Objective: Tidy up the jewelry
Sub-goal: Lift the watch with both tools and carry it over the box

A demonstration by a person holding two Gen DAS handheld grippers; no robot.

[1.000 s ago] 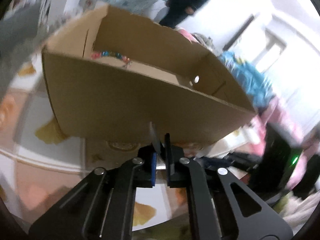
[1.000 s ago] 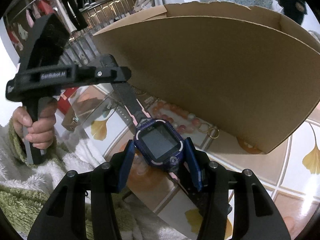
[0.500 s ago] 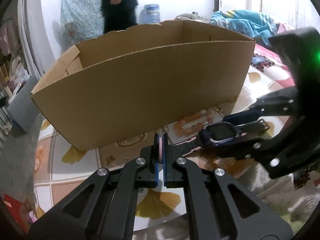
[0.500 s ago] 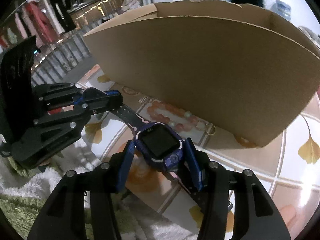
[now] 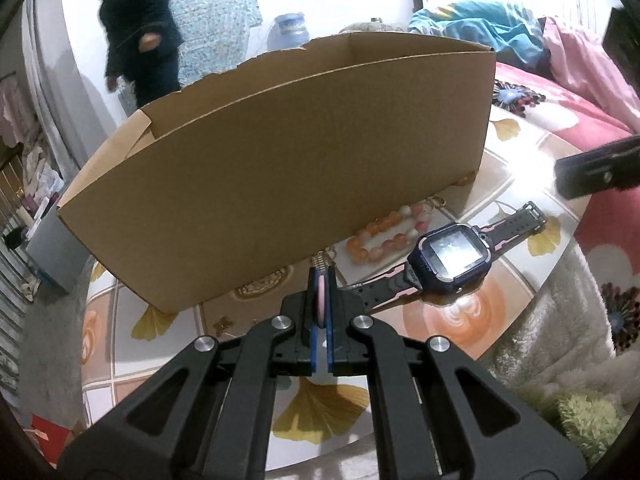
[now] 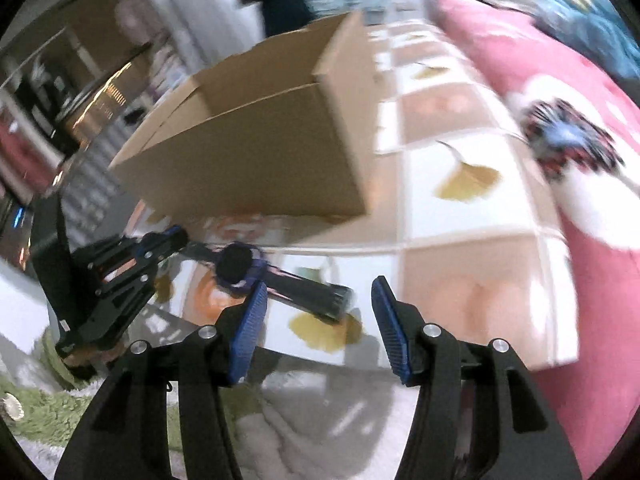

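My left gripper is shut on a thin pink piece with a small chain at its tip, held just in front of the cardboard box. A purple smartwatch lies on the table to the right of it, near an orange bead bracelet by the box's foot. My right gripper is open and empty, pulled back to the right of the watch. The left gripper also shows in the right wrist view. That view is blurred.
The table has a tiled ginkgo-leaf cloth. A pink floral blanket lies to the right, a green fluffy rug below. A person in dark clothes stands behind the box.
My right gripper opened and let go of the watch, which now lies on the table; the gripper swung away to the right. My left gripper stays shut on the pink piece.
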